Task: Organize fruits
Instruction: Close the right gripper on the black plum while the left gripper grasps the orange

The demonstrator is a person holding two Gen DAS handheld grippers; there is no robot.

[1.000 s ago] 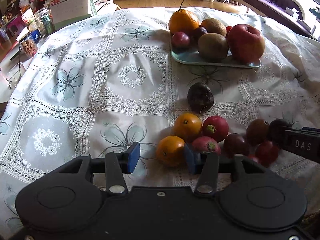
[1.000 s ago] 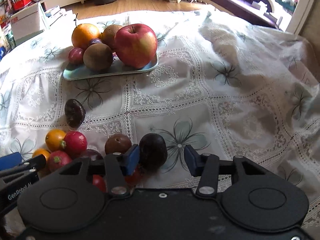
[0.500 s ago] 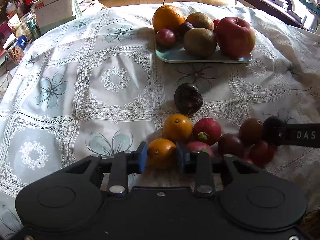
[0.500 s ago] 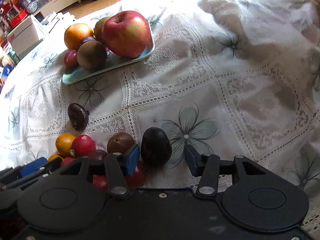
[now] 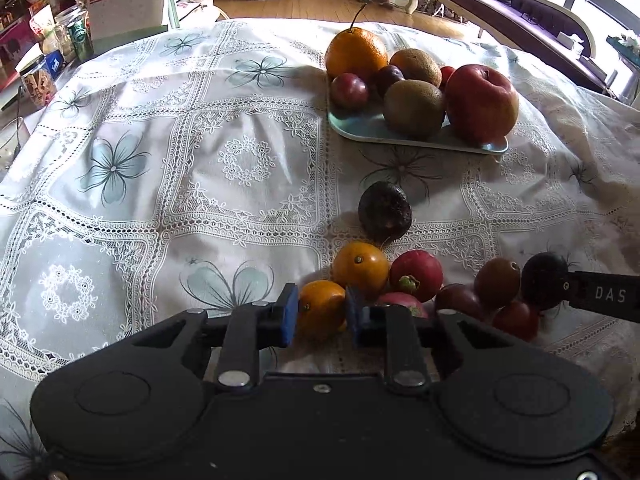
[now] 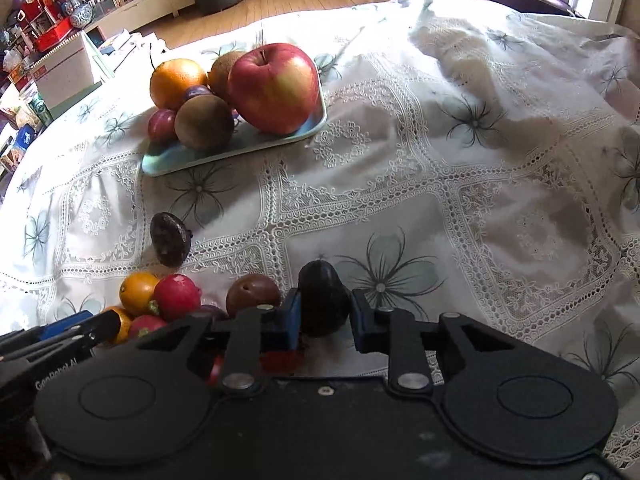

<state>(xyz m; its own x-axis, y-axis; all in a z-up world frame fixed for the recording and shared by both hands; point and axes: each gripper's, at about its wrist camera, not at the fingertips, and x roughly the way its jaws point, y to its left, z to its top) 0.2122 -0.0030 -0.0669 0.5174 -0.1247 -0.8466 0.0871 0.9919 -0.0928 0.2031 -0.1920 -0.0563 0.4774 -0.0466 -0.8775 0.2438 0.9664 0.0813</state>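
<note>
The left claw (image 5: 321,315) is closed on a small orange (image 5: 320,309) at the near edge of the bench, and the right claw (image 6: 322,315) pinches a dark fruit (image 6: 323,299) just beside it. The fruit tray (image 5: 362,127) lies straight ahead toward the far edge, nearly full, with a wrinkled dark fruit (image 5: 385,211) between it and the left claw

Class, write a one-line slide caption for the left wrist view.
Left gripper closed on a small orange in the loose fruit pile, with the filled tray waiting beyond.
</note>
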